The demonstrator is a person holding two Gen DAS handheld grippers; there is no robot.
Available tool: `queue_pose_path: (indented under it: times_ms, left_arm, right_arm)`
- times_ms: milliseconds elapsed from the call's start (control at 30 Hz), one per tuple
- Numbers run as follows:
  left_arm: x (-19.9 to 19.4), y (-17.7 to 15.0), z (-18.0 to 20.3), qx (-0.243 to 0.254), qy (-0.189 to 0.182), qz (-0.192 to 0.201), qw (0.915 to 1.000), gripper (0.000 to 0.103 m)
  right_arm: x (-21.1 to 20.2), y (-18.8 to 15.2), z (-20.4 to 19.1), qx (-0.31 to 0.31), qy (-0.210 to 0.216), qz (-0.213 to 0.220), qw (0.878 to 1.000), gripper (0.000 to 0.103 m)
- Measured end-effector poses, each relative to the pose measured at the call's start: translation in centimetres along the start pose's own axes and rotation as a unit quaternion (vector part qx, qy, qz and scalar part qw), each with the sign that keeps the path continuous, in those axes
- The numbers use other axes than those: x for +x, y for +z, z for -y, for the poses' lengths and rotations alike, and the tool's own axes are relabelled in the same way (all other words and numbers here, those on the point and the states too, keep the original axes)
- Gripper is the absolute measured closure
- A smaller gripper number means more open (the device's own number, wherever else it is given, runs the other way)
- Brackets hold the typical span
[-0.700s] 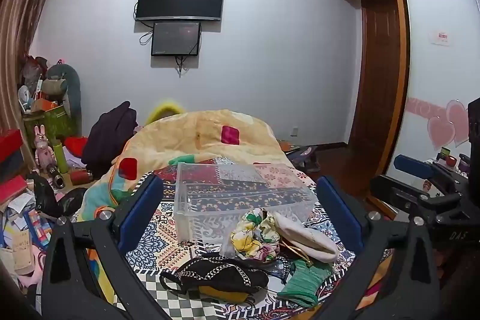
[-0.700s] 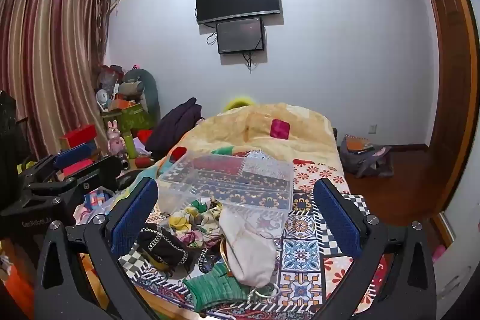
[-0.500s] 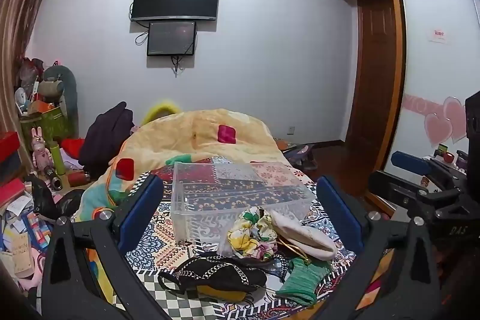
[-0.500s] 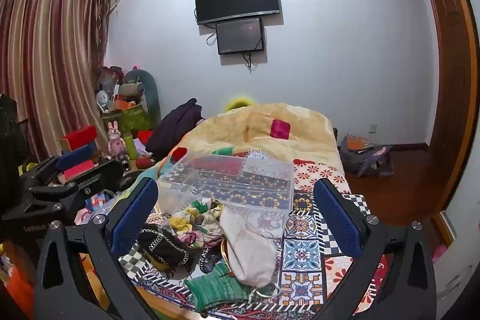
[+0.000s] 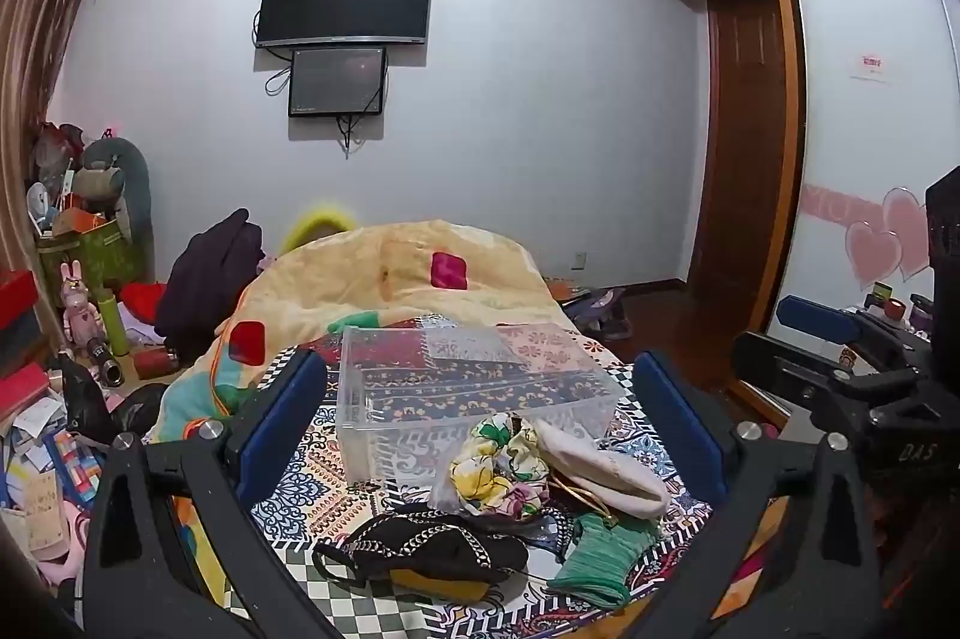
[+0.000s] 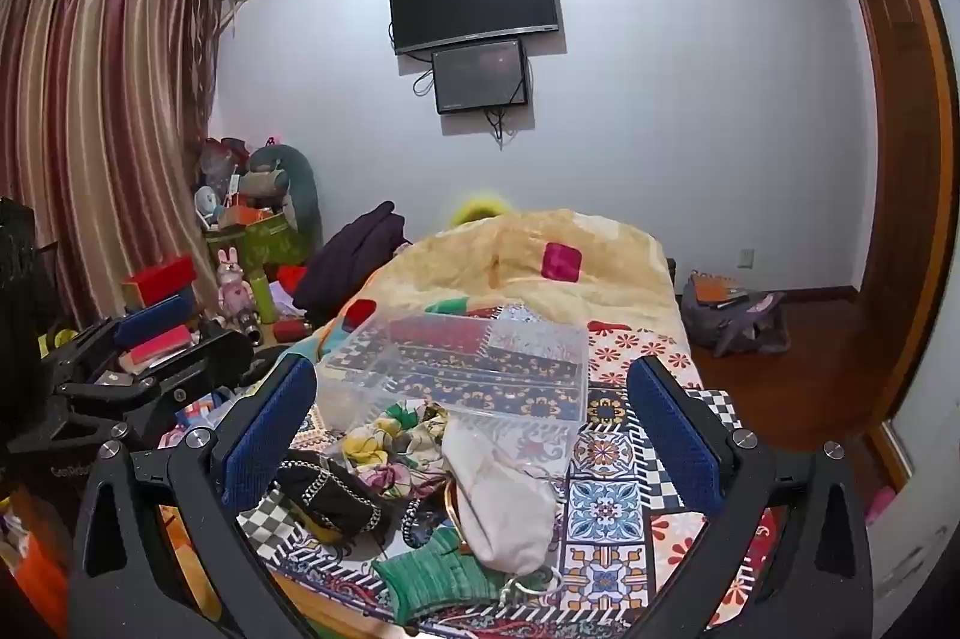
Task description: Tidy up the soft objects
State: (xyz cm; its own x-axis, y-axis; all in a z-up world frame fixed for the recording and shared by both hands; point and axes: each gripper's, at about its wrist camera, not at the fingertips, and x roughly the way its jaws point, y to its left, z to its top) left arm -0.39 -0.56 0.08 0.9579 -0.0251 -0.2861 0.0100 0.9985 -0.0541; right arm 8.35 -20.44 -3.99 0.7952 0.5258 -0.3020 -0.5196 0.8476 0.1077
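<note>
A clear plastic bin (image 5: 474, 387) (image 6: 468, 369) stands empty on the patterned bedcover. In front of it lies a pile of soft items: a floral cloth (image 5: 498, 459) (image 6: 390, 441), a cream pouch (image 5: 606, 465) (image 6: 504, 495), a green knit piece (image 5: 600, 549) (image 6: 438, 573) and a black chain-trimmed piece (image 5: 420, 549) (image 6: 330, 495). My left gripper (image 5: 480, 423) is open and empty, above the near edge of the pile. My right gripper (image 6: 474, 423) is open and empty, at the same height to the right.
A yellow quilt (image 5: 390, 273) is heaped behind the bin. Clutter and boxes (image 5: 72, 315) fill the floor to the left. A wardrobe (image 5: 870, 159) stands at the right, a bag (image 6: 732, 315) on the floor. The other gripper shows at each view's side (image 5: 840, 357) (image 6: 120, 363).
Both grippers have drifted only slightly; the left view has shifted a little. Nothing was taken hold of and the pile has not moved.
</note>
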Motion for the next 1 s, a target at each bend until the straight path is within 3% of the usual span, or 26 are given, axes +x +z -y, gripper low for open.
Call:
queue_pose_path:
  times_ms: [1000]
  left_arm:
    - [0.12, -0.1, 0.46, -0.001, -0.003, -0.002, 1.0, 0.0]
  right_arm:
    - [-0.25, 0.14, -0.25, 0.0, 0.001, 0.008, 1.0, 0.0]
